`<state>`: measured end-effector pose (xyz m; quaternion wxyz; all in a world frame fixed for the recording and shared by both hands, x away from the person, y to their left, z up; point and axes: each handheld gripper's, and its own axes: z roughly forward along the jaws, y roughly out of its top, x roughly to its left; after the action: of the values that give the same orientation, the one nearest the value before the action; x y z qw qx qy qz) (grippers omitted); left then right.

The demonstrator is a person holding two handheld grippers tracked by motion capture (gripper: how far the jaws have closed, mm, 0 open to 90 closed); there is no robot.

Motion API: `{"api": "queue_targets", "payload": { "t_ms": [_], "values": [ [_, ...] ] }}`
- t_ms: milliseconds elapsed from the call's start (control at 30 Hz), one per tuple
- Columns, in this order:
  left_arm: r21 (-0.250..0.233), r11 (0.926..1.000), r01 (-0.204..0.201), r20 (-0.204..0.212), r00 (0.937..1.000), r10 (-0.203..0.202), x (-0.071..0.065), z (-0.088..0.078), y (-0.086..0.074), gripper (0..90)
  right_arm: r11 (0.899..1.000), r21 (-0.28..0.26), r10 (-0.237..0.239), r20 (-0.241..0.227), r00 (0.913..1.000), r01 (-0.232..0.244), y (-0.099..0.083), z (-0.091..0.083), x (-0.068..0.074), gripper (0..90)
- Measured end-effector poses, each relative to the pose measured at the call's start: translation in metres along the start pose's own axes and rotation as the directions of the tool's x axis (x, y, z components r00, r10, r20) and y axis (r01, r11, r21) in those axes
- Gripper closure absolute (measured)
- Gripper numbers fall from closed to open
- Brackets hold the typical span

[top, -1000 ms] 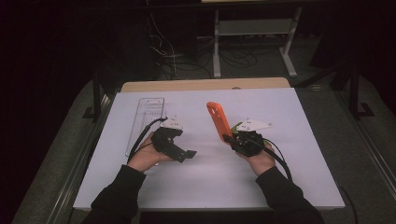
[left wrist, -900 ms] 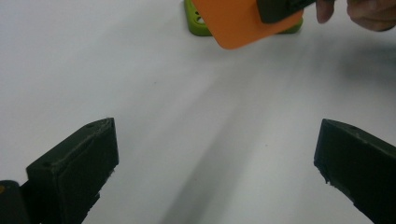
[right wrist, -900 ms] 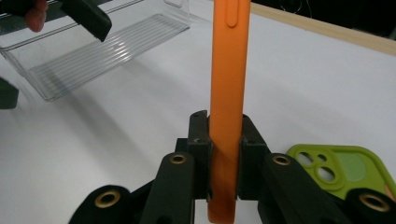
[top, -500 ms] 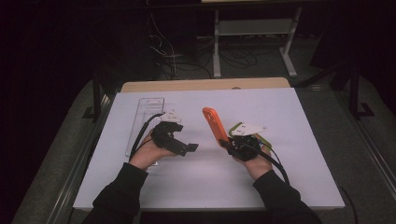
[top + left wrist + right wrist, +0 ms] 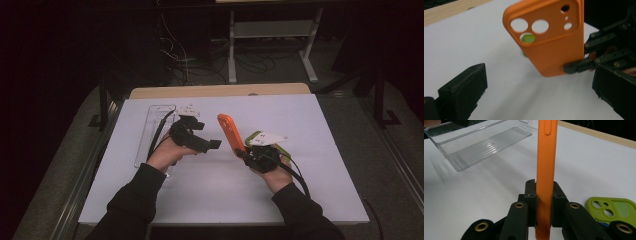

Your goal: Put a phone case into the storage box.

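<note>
- White sheeting (image 5: 215, 180) covers the table in the high view, with a strip of bare wood (image 5: 220, 91) along its far edge and a dark room with metal stands and cables behind.
- From above, the right gripper (image 5: 246, 155) is lifted off the surface and holds an orange phone case (image 5: 231, 132), which leans up and away toward the middle of the table.
- Just beside that hand, on the sheeting, lies a green phone case (image 5: 250, 138), partly covered by the gripper's grey plate.
- The left gripper (image 5: 212, 145) hovers above the table, pointing at the orange case; its jaws stand apart with nothing between them.
- Behind the left hand a clear plastic tray (image 5: 152, 125) lies lengthwise near the left edge of the sheeting.
- Looking along the left gripper's jaws, the back of the orange phone case (image 5: 549, 37) faces the camera with its round lens holes at the top; a bit of green shows through one hole.
- In that view the right gripper (image 5: 576, 67) pinches the case's lower corner, while the left gripper's own two jaws sit wide apart, clear of the case.
- Along the right gripper's jaws, the orange phone case (image 5: 545, 165) stands on edge, upright, squeezed between both pads.
- The clear plastic tray (image 5: 481, 142) sits at upper left and the green phone case (image 5: 611, 210) at lower right, flat on the white sheet.
</note>
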<state>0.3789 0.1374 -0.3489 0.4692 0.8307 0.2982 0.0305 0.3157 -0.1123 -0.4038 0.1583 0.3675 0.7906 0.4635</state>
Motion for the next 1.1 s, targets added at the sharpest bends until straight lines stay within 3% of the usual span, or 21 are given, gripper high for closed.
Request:
{"api": "queue_targets", "payload": {
  "t_ms": [467, 1100],
  "values": [
    [-0.006, 0.9998, -0.016, 0.027, 0.9995, 0.017, -0.002, 0.019, 0.017, 0.0, 1.000, -0.029, -0.005, -0.011, 0.9999, 0.004, 0.002, -0.004, 0.001, 78.0],
    [-0.048, 0.9983, 0.033, 0.053, 0.9981, -0.030, -0.007, 0.031, 0.018, 0.0, 0.999, -0.032, -0.016, -0.041, 0.9990, 0.015, 0.003, -0.001, 0.010, 78.0]
  ]
}}
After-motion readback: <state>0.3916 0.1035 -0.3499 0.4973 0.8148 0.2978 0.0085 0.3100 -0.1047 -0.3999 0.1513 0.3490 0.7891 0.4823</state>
